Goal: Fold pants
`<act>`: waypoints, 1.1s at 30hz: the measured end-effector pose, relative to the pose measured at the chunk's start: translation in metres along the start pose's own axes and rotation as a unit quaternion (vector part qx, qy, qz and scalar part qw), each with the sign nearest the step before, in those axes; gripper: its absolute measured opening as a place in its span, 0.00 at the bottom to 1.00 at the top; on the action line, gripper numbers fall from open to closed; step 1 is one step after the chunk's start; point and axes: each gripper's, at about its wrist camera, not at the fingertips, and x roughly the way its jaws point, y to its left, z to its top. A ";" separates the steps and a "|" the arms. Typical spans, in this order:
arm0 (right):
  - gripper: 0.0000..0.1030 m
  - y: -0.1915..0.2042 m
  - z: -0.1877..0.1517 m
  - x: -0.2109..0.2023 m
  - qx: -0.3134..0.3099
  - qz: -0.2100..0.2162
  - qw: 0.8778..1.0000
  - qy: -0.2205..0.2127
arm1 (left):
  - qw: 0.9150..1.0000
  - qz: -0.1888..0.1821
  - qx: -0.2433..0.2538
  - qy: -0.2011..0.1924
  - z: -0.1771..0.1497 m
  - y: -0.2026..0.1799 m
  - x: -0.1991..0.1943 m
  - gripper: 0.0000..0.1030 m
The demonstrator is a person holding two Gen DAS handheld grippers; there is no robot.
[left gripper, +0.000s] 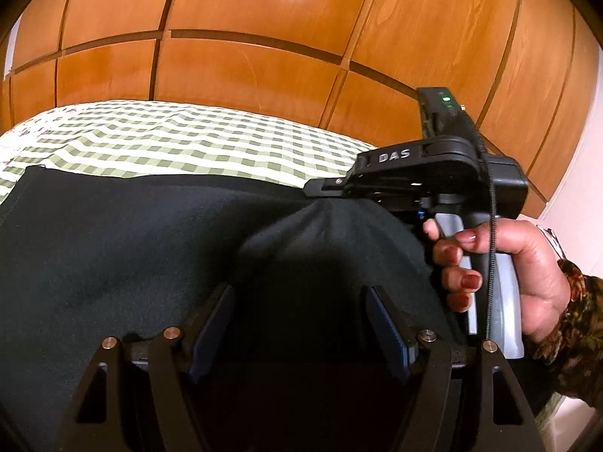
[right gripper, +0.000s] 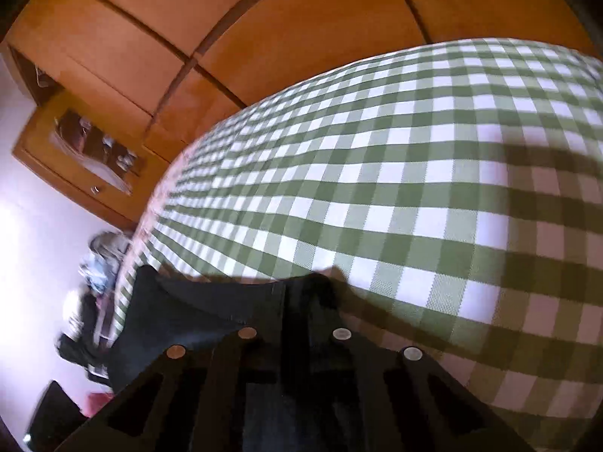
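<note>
1. Pants [left gripper: 132,248] — dark, heavy cloth — lie spread over the green-checked bedspread [left gripper: 169,139], with wooden wardrobe doors [left gripper: 264,37] behind the bed.
2. Right gripper [left gripper: 320,188], seen from the left wrist view, is pressed together on a raised peak of the pants; cloth hangs tent-like from its tips, probably lifted so an edge can be carried over for a fold. A hand [left gripper: 520,263] squeezes its trigger.
3. Left gripper [left gripper: 297,324] has its jaws spread, blue pads on either side of the dark cloth below. Whether the pads touch it I cannot tell; it seems placed to take a second hold beside the first.
4. In the right wrist view the closed tips sit over the cloth's edge, bare bedspread beyond — room for the fold.
5. No containers are in play; a blurred heap of things [right gripper: 94,263] lies off the bed's far end.
</note>
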 end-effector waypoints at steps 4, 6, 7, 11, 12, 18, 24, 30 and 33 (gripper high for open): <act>0.29 0.001 -0.003 -0.030 0.015 -0.007 0.999 -0.035 | 0.998 0.025 -0.035 0.041 0.019 -0.004 0.001 0.71; 0.29 0.003 -0.009 -0.068 0.017 -0.038 0.995 -0.093 | 0.996 0.016 -0.079 0.041 0.035 0.001 0.002 0.71; 0.29 0.002 -0.013 -0.086 0.014 -0.040 0.993 -0.111 | 0.995 0.017 -0.090 0.042 0.042 0.003 0.005 0.72; 0.24 0.012 -0.035 -0.123 -0.032 -0.079 0.988 -0.129 | 0.992 0.067 -0.096 0.056 0.068 0.007 0.031 0.72; 0.20 0.020 -0.038 -0.119 -0.046 -0.089 0.987 -0.125 | 0.992 0.081 -0.085 0.052 0.073 0.008 0.039 0.72; 0.14 0.021 -0.066 -0.092 -0.096 -0.146 0.981 -0.081 | 0.987 0.131 -0.079 0.048 0.071 0.035 0.062 0.60; 0.00 -0.025 -0.061 -0.088 -0.014 -0.145 0.984 -0.102 | 0.986 0.129 -0.103 0.033 0.067 0.051 0.056 0.48; 0.02 -0.025 -0.065 -0.095 -0.002 -0.116 0.986 -0.116 | 0.988 0.101 -0.117 0.020 0.066 0.049 0.047 0.51; 0.20 -0.029 -0.083 -0.131 0.036 -0.095 0.982 -0.159 | 0.990 0.093 -0.103 0.012 0.056 0.034 0.028 0.75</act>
